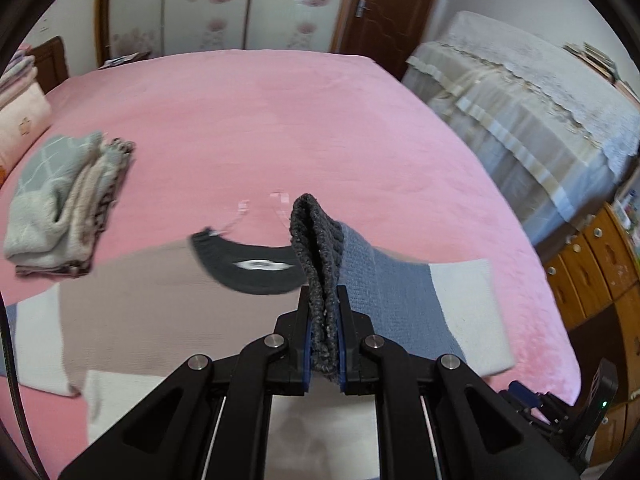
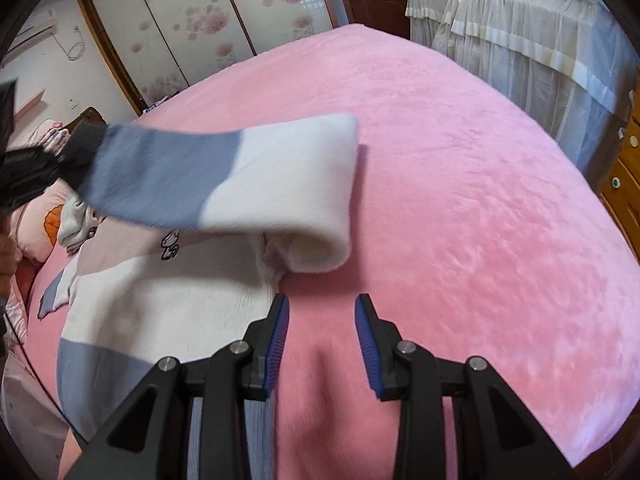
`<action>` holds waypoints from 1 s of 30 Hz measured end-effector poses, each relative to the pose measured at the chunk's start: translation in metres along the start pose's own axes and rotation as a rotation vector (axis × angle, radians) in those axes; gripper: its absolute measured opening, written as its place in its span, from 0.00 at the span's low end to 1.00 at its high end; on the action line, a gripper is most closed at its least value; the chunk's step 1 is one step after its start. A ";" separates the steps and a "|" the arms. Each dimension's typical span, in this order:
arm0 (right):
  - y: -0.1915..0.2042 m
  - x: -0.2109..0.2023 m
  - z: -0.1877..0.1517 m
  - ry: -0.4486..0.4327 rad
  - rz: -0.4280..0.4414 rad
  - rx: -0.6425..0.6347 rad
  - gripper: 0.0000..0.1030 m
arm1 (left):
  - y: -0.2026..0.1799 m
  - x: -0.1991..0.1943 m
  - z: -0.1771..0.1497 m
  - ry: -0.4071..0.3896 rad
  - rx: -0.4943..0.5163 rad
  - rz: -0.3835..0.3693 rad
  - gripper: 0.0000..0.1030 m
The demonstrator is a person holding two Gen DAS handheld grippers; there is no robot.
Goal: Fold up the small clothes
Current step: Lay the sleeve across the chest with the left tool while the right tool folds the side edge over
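A small knit sweater (image 1: 132,308) in white, beige and blue-grey blocks with a dark collar (image 1: 248,268) lies on the pink bed (image 1: 280,128). My left gripper (image 1: 323,320) is shut on the dark grey cuff (image 1: 316,248) of its sleeve (image 1: 400,292) and holds it lifted. In the right wrist view the sleeve (image 2: 224,176) hangs raised across the sweater body (image 2: 172,300), with the left gripper (image 2: 28,168) at the far left. My right gripper (image 2: 322,328) is open and empty, low over the bed beside the sweater's edge.
A pile of folded clothes (image 1: 64,208) lies at the left of the bed. Pillows (image 1: 20,120) sit at the far left. A cloth-covered piece of furniture (image 1: 540,92) and wooden drawers (image 1: 592,264) stand right of the bed.
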State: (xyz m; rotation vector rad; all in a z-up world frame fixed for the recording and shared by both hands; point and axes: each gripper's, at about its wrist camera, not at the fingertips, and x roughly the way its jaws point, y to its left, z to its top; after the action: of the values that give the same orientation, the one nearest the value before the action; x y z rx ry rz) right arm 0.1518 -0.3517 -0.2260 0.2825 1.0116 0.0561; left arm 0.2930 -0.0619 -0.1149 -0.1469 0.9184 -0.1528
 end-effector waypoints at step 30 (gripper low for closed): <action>0.049 0.051 0.019 0.000 -0.151 -0.074 0.15 | 0.160 0.051 -0.036 0.066 -0.210 0.116 0.07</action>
State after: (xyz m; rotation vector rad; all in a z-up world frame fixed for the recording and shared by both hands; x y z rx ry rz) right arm 0.1989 -0.2996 -0.2460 0.1383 1.0255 -0.0439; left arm 0.3056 0.0827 -0.2070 -0.2836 1.0049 0.0468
